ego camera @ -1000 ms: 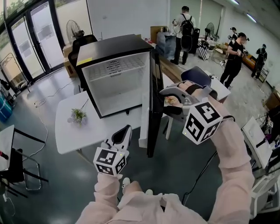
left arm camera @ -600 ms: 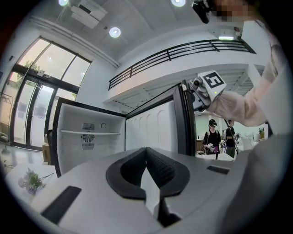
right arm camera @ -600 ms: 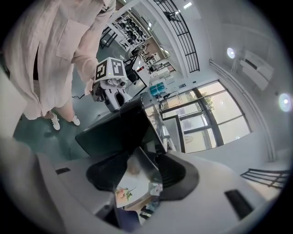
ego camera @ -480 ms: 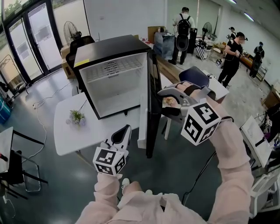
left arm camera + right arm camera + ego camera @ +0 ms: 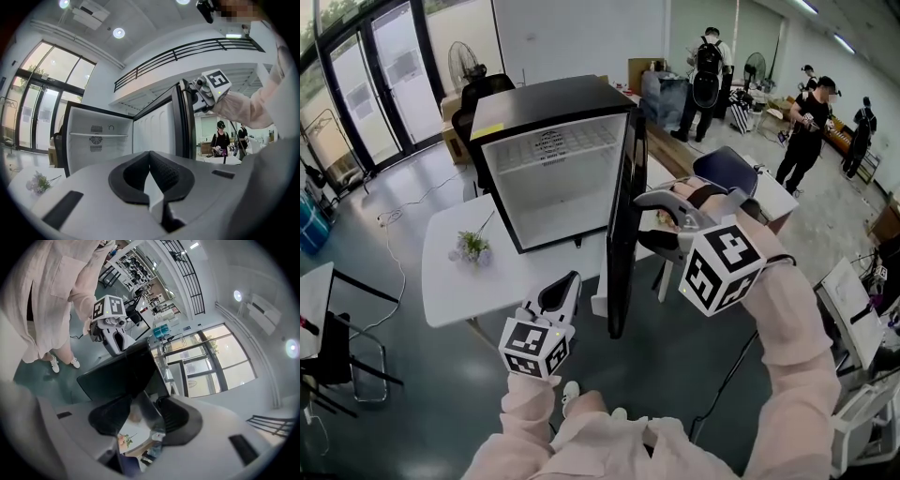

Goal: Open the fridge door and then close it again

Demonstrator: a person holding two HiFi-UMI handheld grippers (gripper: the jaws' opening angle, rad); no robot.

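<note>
My right gripper (image 5: 664, 228) is clamped on the free edge of the glossy black fridge door (image 5: 622, 253), jaws narrow. The door stands wide open from the small black boxy fridge (image 5: 546, 101) on the white table (image 5: 455, 291). My left gripper (image 5: 568, 283) hangs by the table's front edge, jaws pressed together and empty.

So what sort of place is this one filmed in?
Probably a big open workshop or lab hall, not a kitchen: the mini fridge sits on a white table, tall glass doors line the left, and people stand among cluttered tables behind.
</note>
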